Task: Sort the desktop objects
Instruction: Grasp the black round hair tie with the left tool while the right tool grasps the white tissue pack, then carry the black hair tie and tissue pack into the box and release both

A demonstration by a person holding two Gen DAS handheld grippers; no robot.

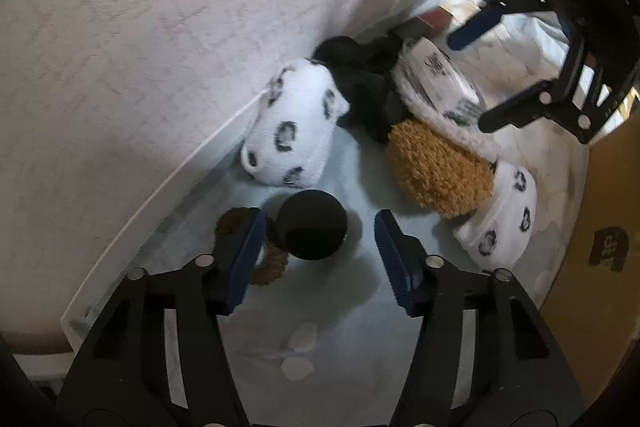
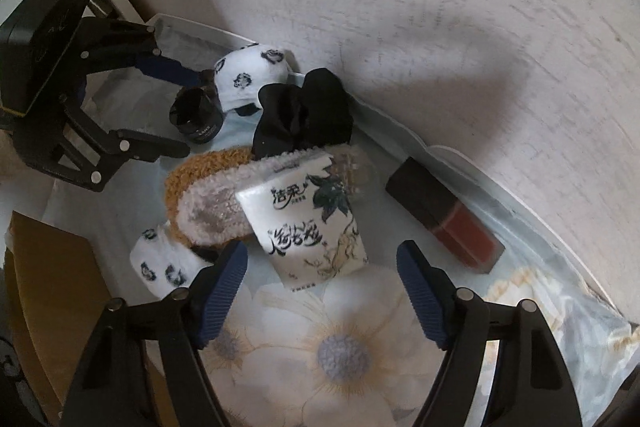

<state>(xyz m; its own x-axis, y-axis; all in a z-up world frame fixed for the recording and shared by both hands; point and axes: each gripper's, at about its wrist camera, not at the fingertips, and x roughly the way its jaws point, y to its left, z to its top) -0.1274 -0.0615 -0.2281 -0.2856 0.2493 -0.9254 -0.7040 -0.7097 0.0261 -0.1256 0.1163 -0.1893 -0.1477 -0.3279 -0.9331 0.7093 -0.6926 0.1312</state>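
— Looking down the left claw (image 1: 320, 227), what did you see?

— Its blue-padded jaws stood apart around a small black jar (image 1: 313, 225) with a round lid. The left pad was close beside the jar, the right pad clearly off it, so nothing was pinched. A brown fuzzy hair tie (image 1: 269, 265) lay just behind the left pad, near the jar.

— And the things around it?

— All sat on a pale blue flowered cloth (image 1: 340, 327) inside a white tray (image 1: 168, 195), against a whitish textured wall (image 1: 160, 7). Beyond the jar lay a white sock with dark prints (image 1: 292, 131); right of it a black sock (image 1: 360, 79), a tan fleecy slipper (image 1: 436, 171), and nearer right a second printed white sock (image 1: 504, 223).

— What about the right claw (image 2: 320, 263)?

— It was spread too, jaws apart, with the near end of a white tissue pack (image 2: 308, 223) printed with dark characters and flowers lying between them. Neither pad pressed on it; the left pad looked very close to its edge, the right pad well clear.

— Where did the pack lie?

— Tilted, leaning over the slipper's pale lining (image 2: 212, 203). To its right, near the tray wall, lay a lip gloss tube (image 2: 444, 211) with a dark cap and red body. Farther back sat the black sock (image 2: 304, 115) and printed sock (image 2: 248, 75).

— Could the one camera see the other claw?

— Yes, at far left in the right view, straddling the black jar (image 2: 196, 117).
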